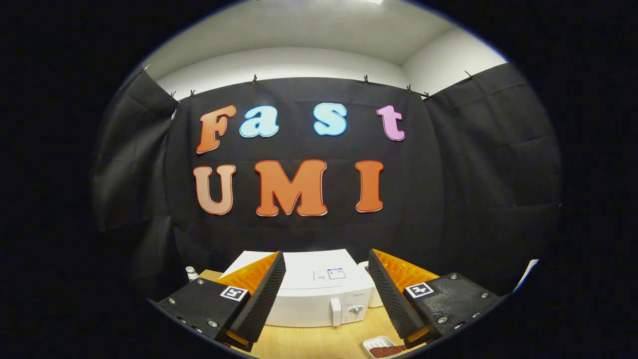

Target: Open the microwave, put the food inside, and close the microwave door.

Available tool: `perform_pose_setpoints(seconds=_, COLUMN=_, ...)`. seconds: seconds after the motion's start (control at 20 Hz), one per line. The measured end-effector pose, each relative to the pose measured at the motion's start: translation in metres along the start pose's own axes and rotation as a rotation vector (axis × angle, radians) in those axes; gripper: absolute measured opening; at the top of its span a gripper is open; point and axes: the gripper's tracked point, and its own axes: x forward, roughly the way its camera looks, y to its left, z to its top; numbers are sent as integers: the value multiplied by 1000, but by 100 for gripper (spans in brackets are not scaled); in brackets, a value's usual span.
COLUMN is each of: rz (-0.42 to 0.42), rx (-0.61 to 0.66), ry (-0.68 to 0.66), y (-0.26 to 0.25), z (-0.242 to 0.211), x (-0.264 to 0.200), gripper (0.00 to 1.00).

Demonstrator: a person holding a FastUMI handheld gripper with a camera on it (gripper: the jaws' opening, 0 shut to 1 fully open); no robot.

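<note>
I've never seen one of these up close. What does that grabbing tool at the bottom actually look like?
The tool has two wedge-shaped fingers, orange on the outer sides, with black ribbed pads facing each other. Each is fixed to a flat black block with silver screws and a small square black-and-white marker. No cables are visible.

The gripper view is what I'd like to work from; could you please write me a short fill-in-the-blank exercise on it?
1. The microwave door is ____.
2. The tongs stand ____, with nothing between them.
3. The microwave sits on a ____ table.
4. The white tray of food lies in ____ of the microwave.

Missing words: closed; open; wooden; front
</note>
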Motion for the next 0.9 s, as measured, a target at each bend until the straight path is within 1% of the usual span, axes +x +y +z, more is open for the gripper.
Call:
perform_pose_setpoints(seconds=0.1, rz=-5, rx=-16, ry=30, y=-3, z=-26, x=9, gripper=99)
perform_pose_setpoints(seconds=0.25, rz=10, rx=-33, ry=101, y=-4, z=-76, x=27, gripper=99)
perform_pose_setpoints(seconds=0.45, rz=27, rx=-9, ry=207, y=-13, z=-142, x=50, gripper=99)
perform_pose_setpoints(seconds=0.75, rz=56, rx=-13, ry=301, y=-19, z=-215, x=78, gripper=99)
perform_pose_setpoints(seconds=0.85, rz=72, rx=3, ry=328, y=-17, z=-236, x=87, gripper=95)
perform_pose_setpoints(seconds=0.9, rz=78, rx=12, ry=340, y=-17, z=-245, x=91, gripper=90)
